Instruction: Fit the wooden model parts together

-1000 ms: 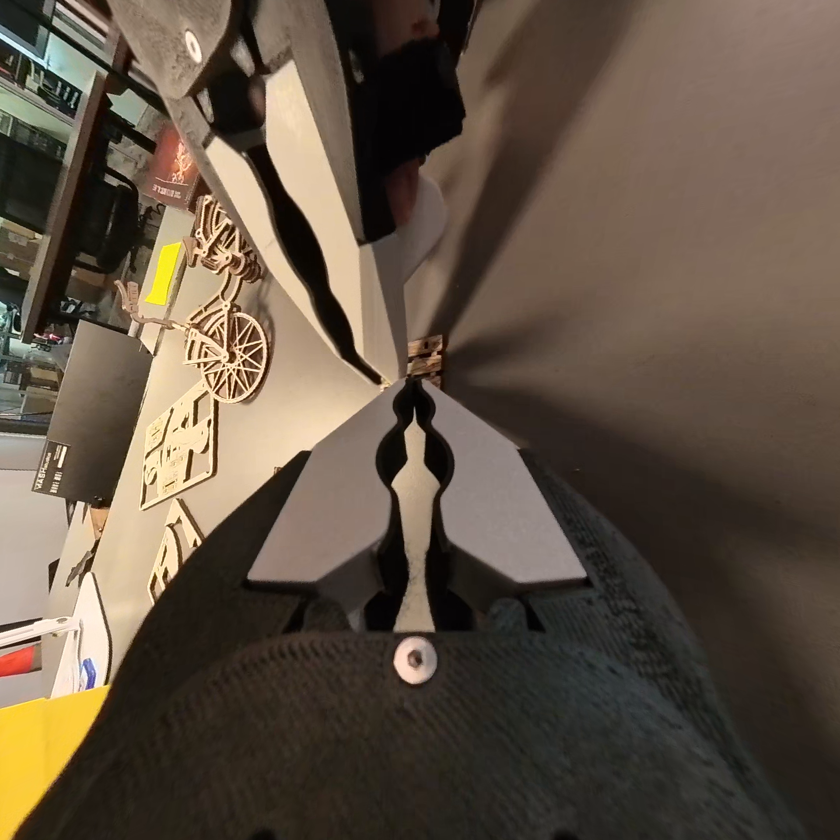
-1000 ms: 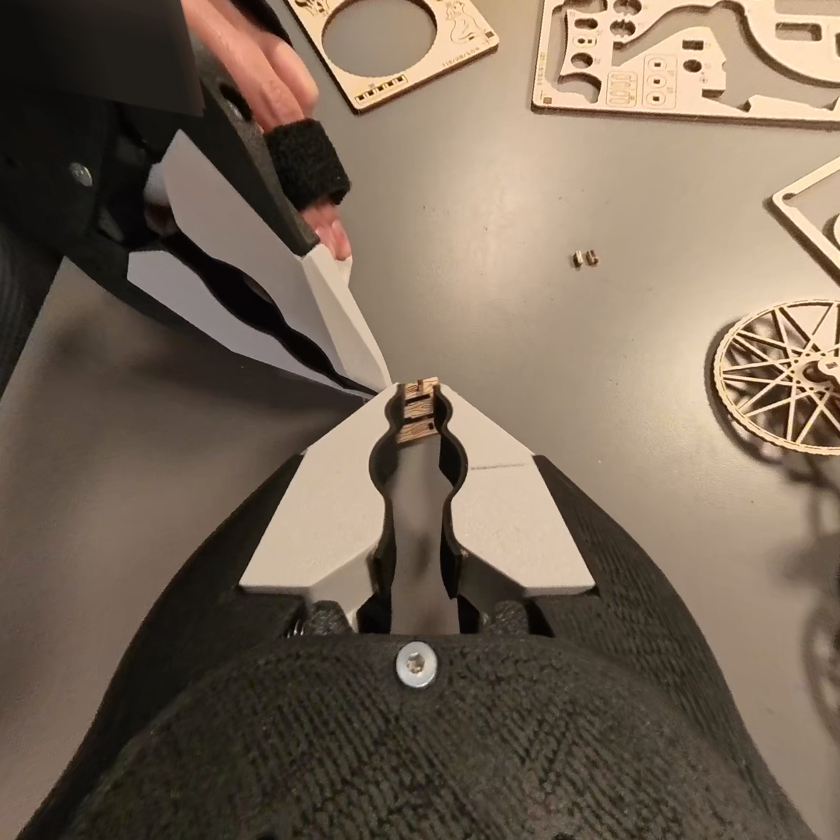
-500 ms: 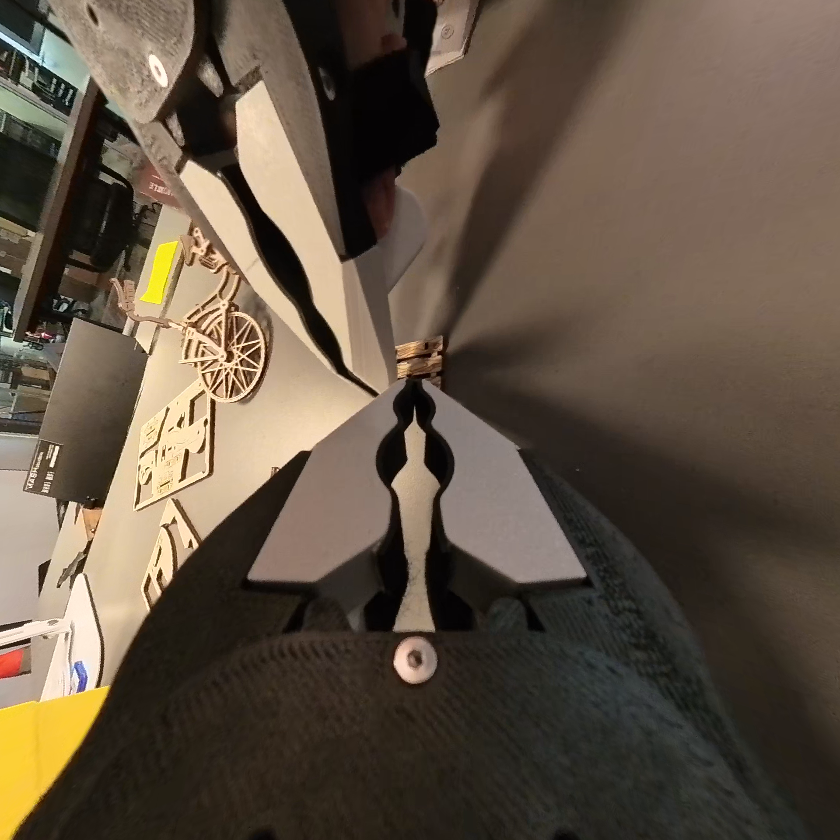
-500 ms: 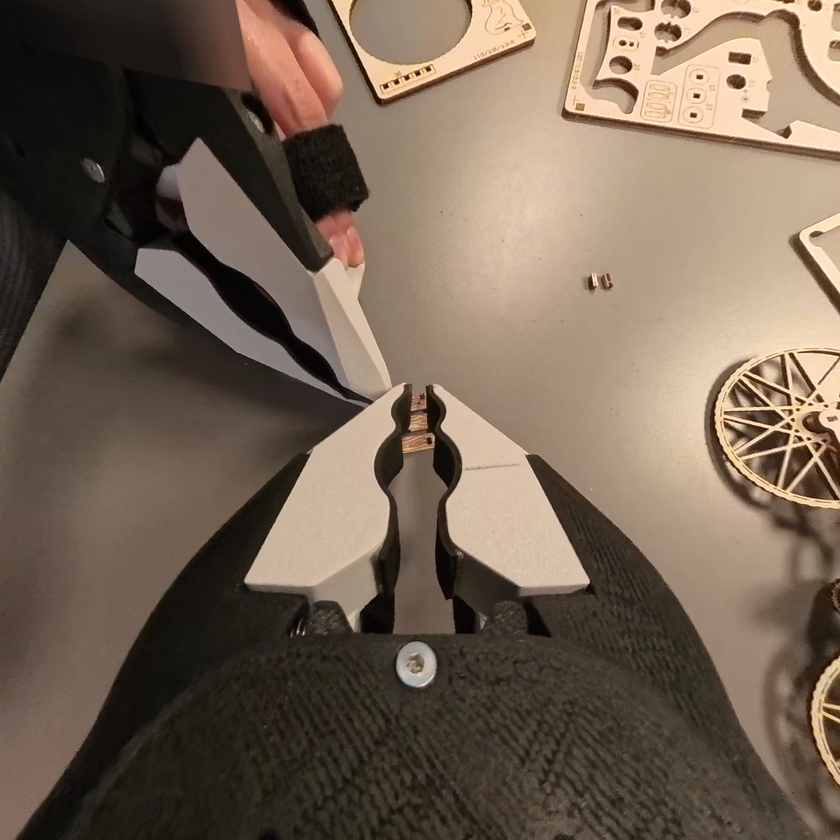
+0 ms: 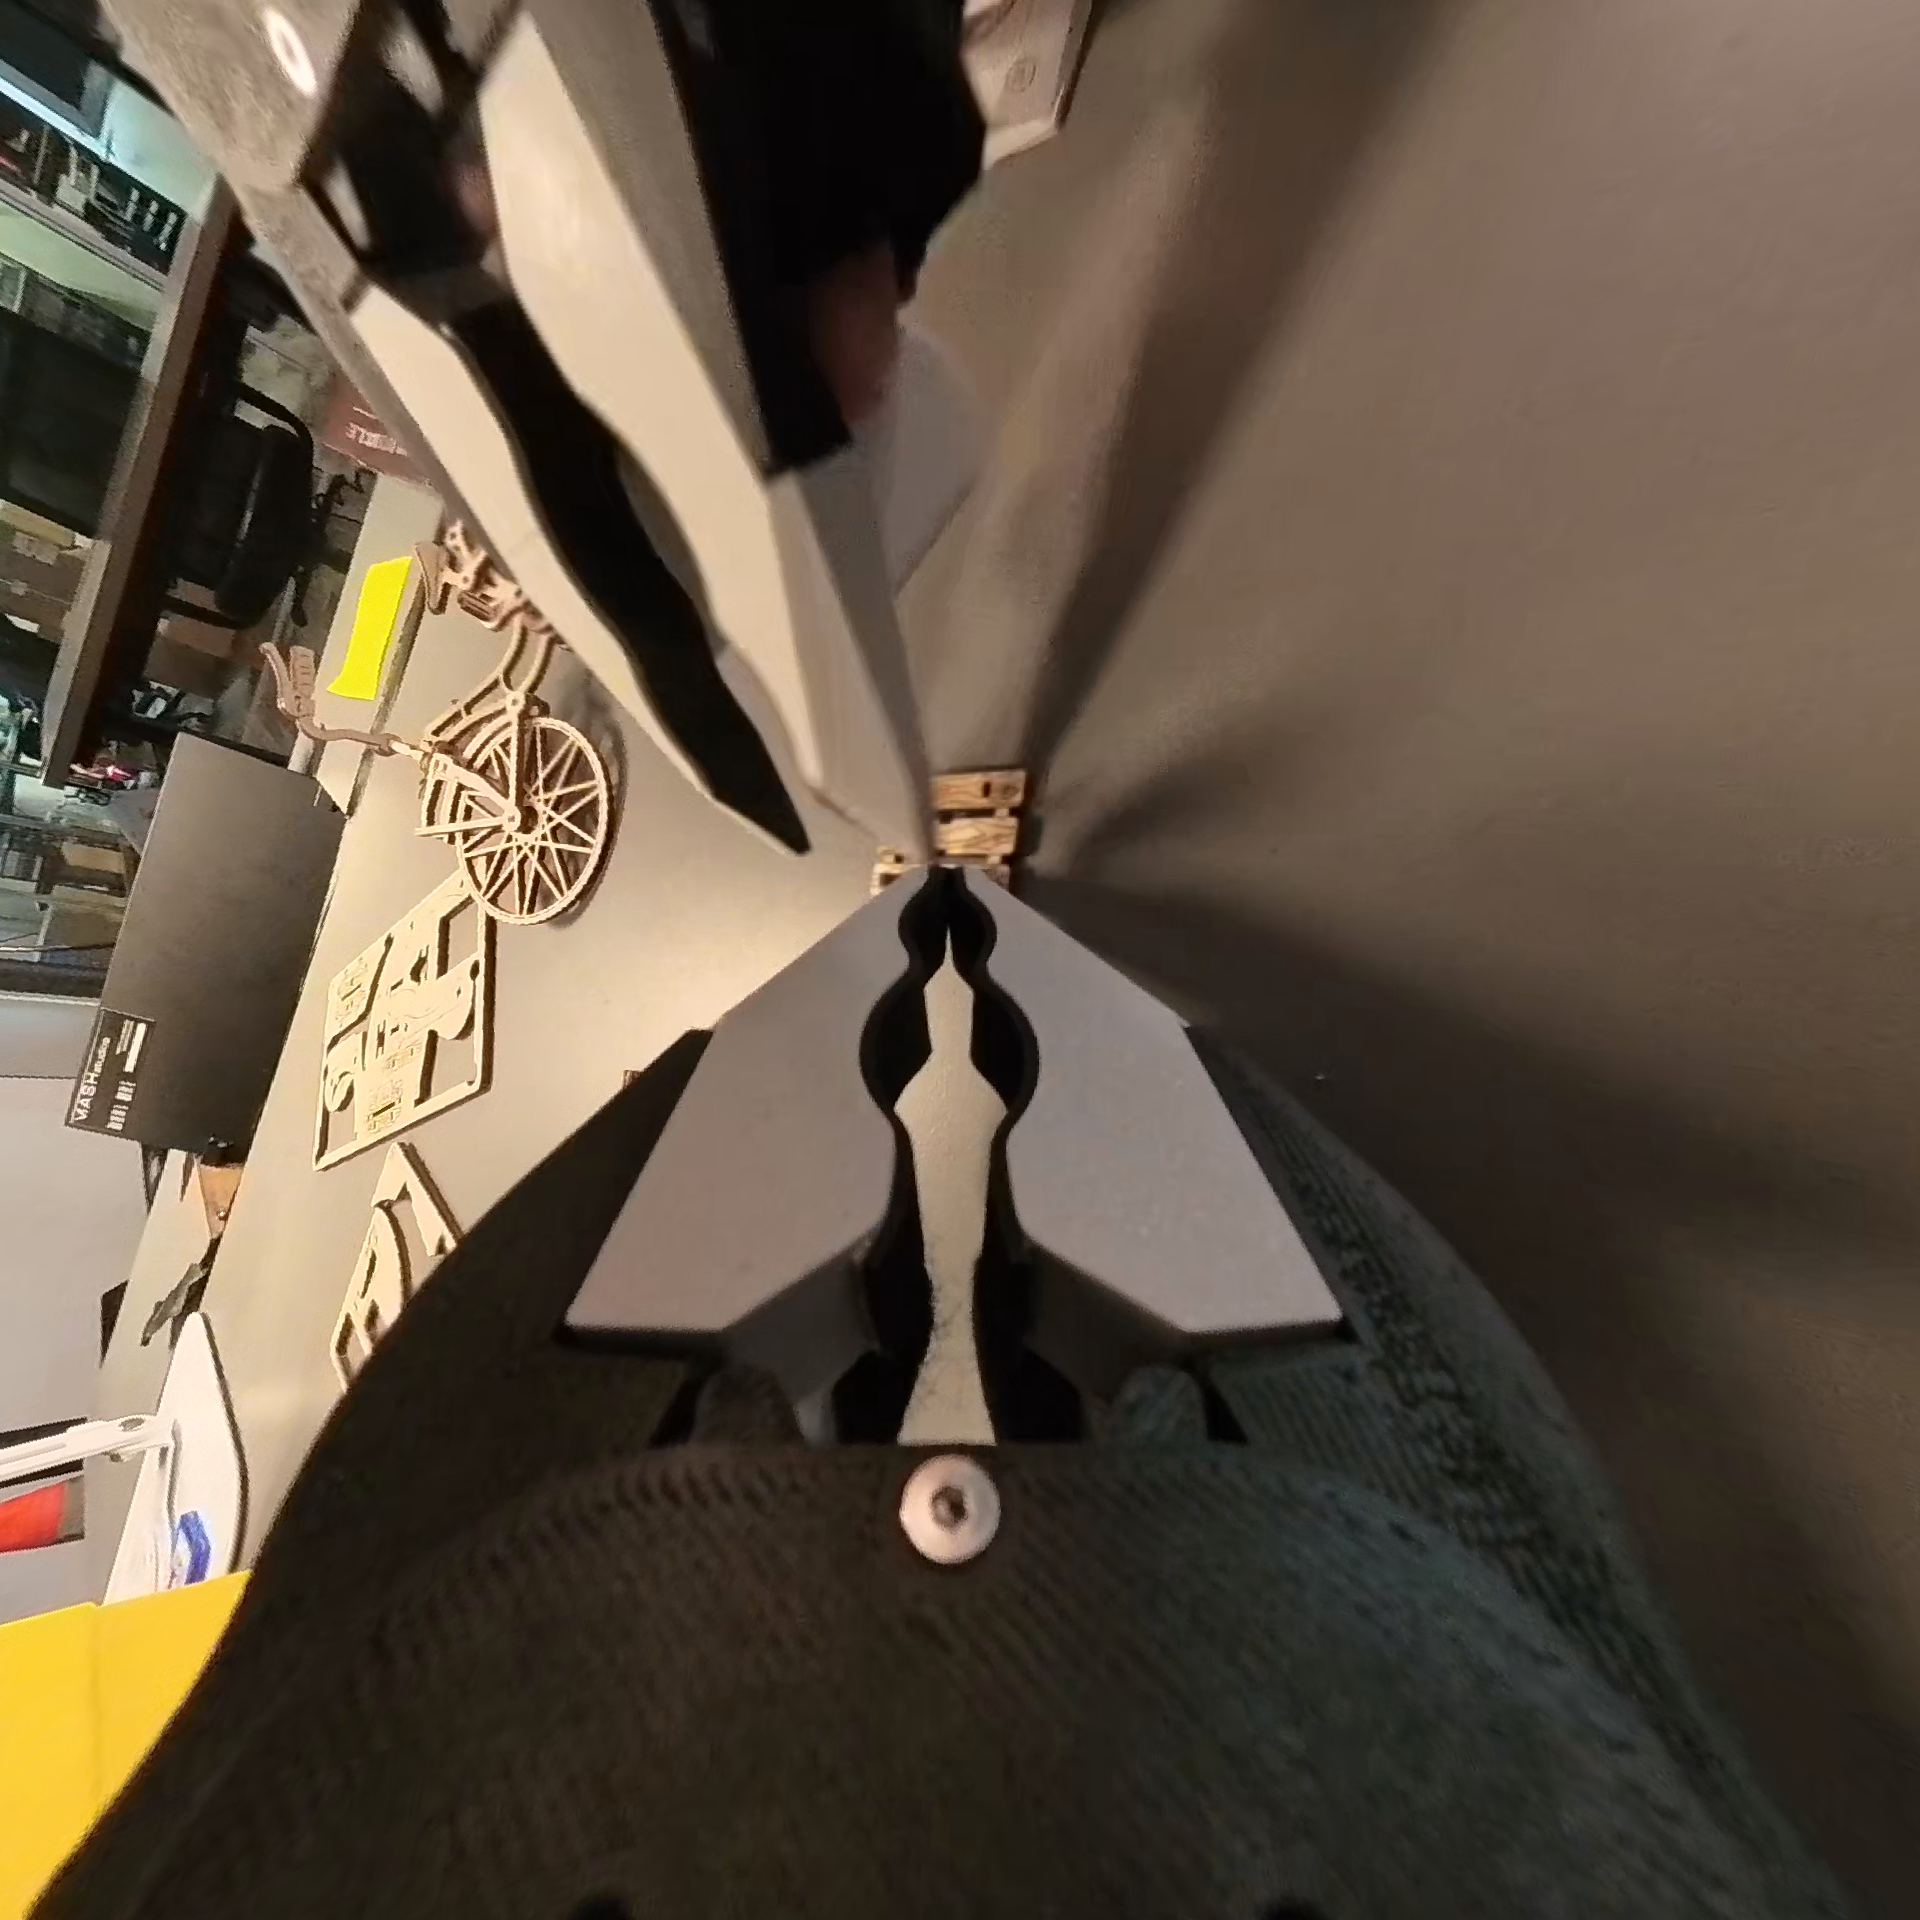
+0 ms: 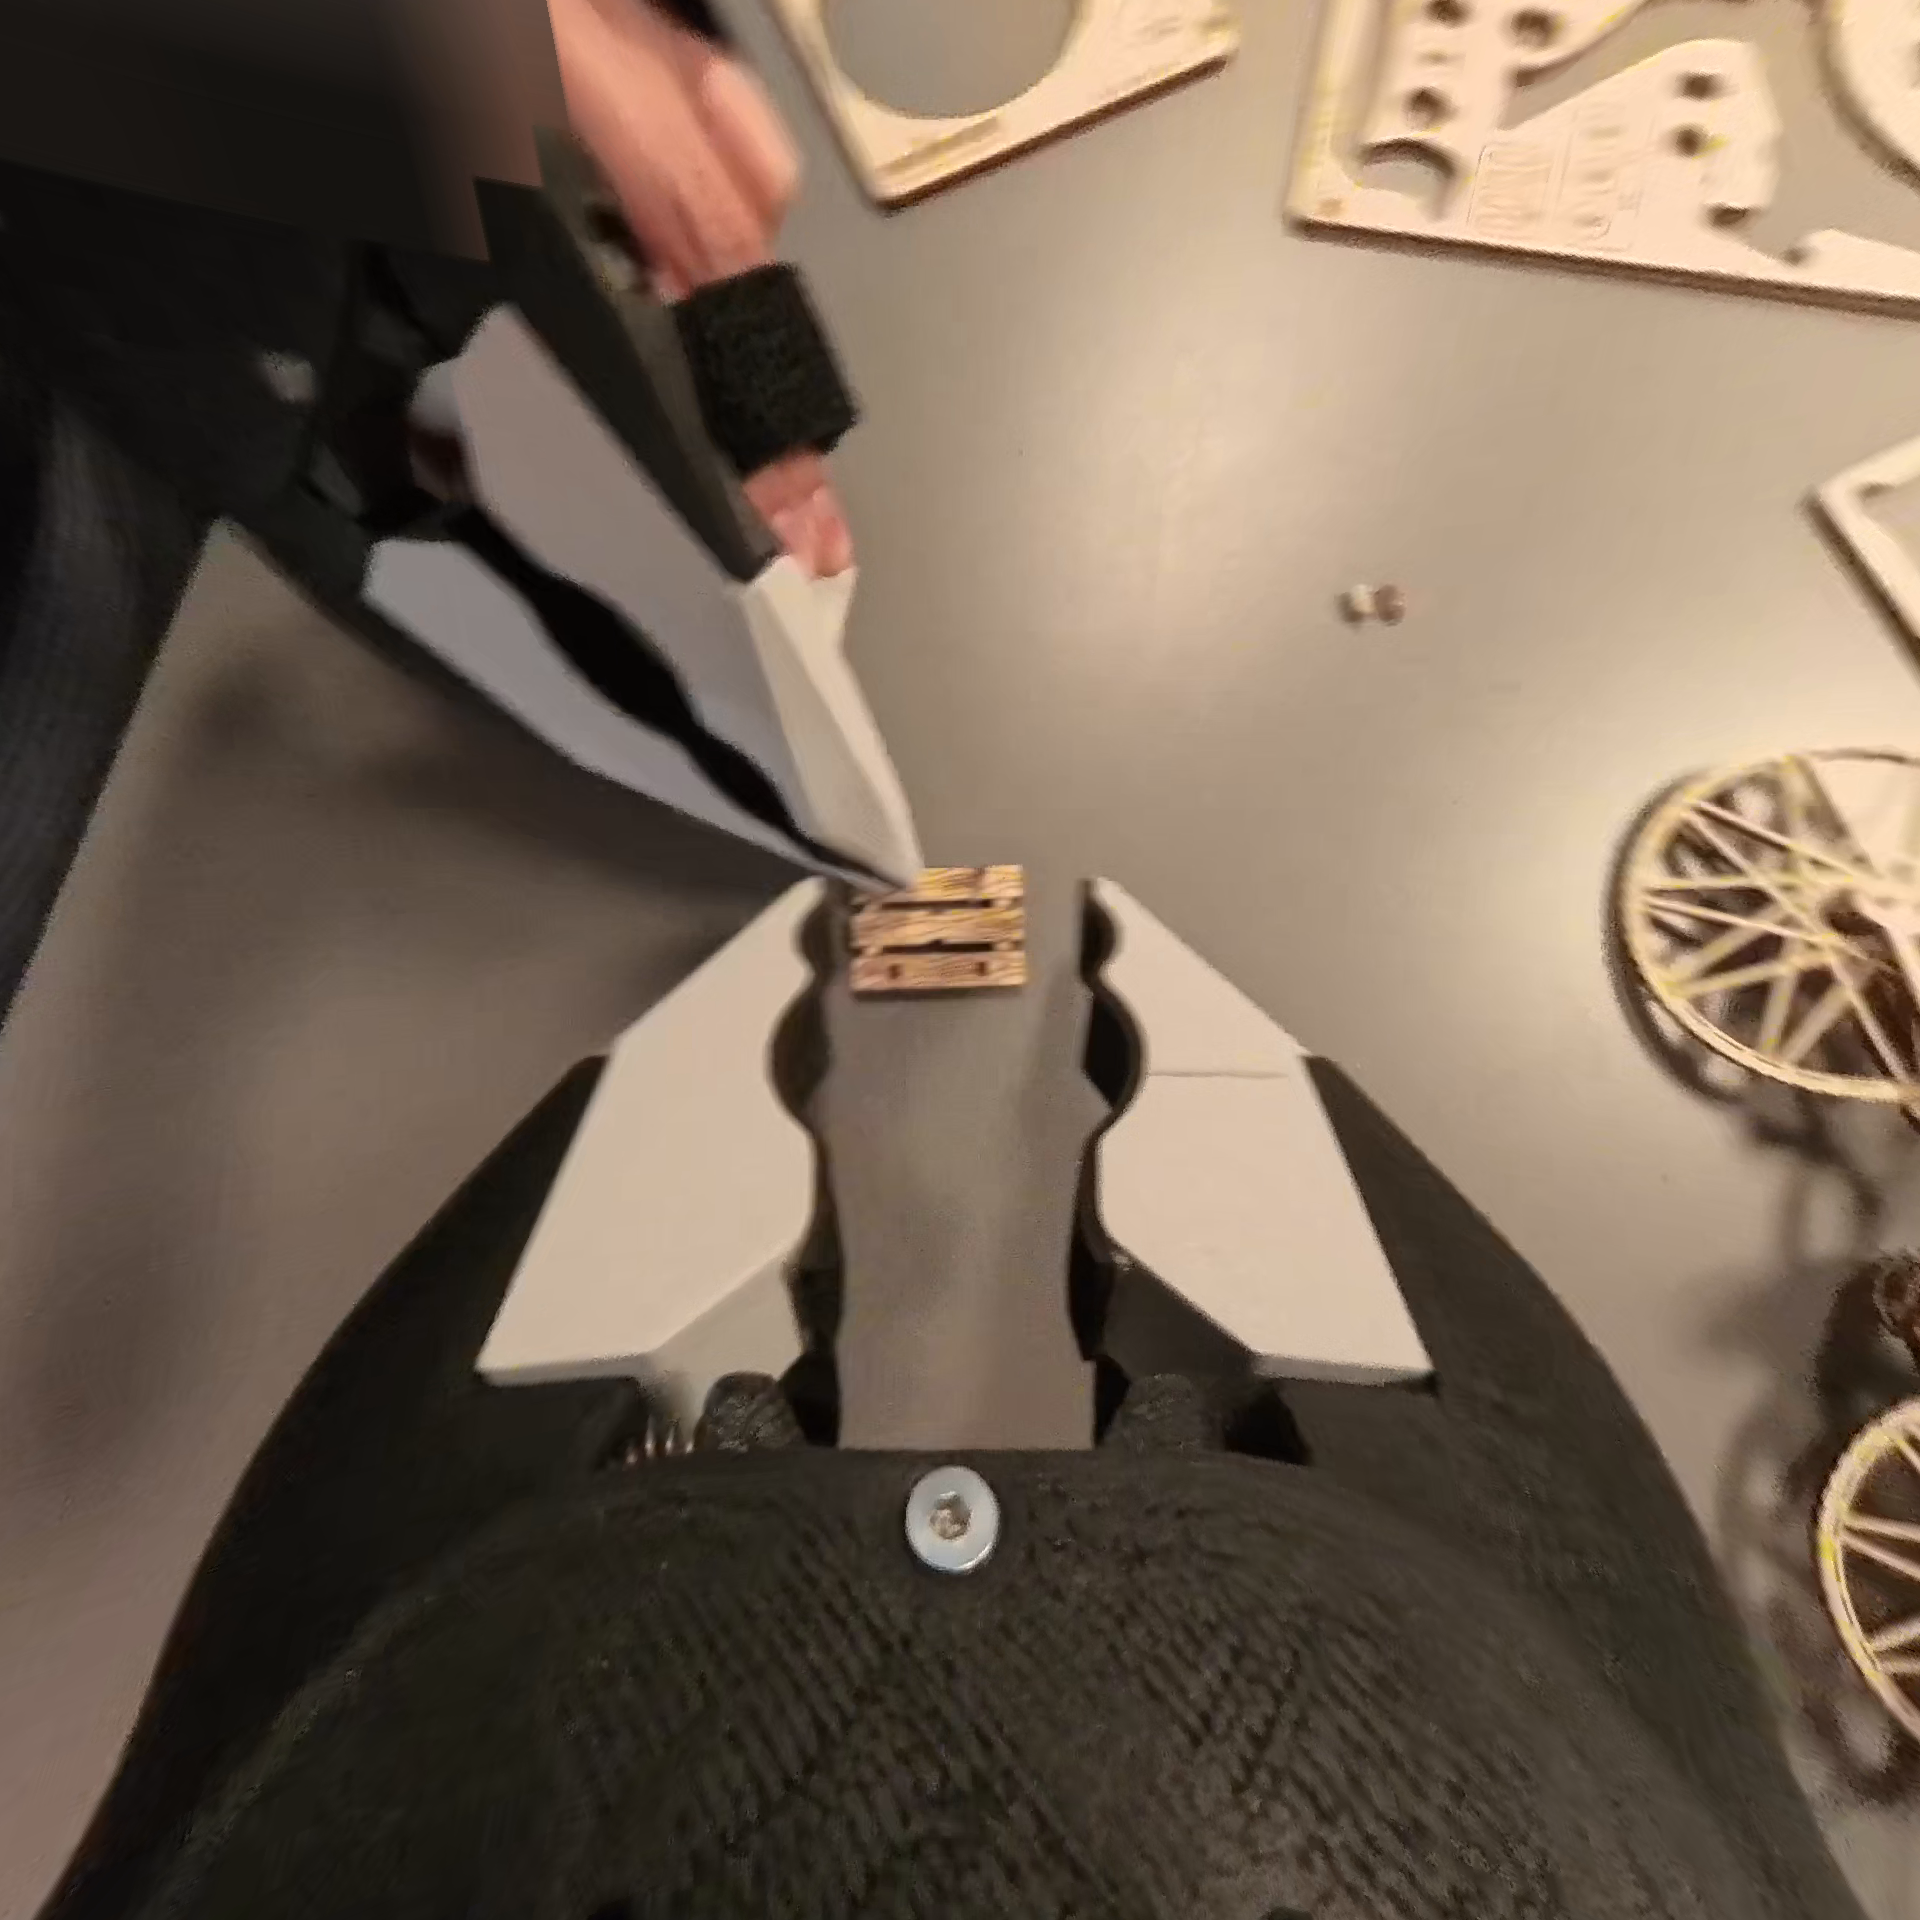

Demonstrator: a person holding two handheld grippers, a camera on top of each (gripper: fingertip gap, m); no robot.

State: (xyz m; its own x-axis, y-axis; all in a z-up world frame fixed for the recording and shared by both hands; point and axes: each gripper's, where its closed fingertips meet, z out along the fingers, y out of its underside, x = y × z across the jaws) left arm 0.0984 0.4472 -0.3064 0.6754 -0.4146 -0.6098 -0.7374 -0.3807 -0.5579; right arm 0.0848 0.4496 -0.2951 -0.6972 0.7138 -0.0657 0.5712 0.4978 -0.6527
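Observation:
A small slatted wooden part (image 6: 940, 943) sits just over the grey table (image 6: 1247, 499). My left gripper (image 6: 904, 881) comes in from the upper left, shut on the part's near corner. In the left wrist view my left gripper (image 5: 948, 871) is shut, with the part (image 5: 977, 816) just past its tips. My right gripper (image 6: 956, 888) is open, one finger on each side of the part and neither touching it. It also shows in the left wrist view (image 5: 857, 831), reaching down from the top.
A wooden bicycle model (image 5: 520, 790) lies at the left, its spoked wheel (image 6: 1787, 925) at the right in the right wrist view. Cut-out wooden sheets (image 6: 1558, 156) lie at the back. A tiny loose piece (image 6: 1371, 603) lies nearby. A black box (image 5: 208, 935) stands beyond. Less than 4 cm separates the two grippers' tips.
My right gripper has opened and let go of the wooden part. My left gripper stays shut on the part's corner. Both views have shifted slightly.

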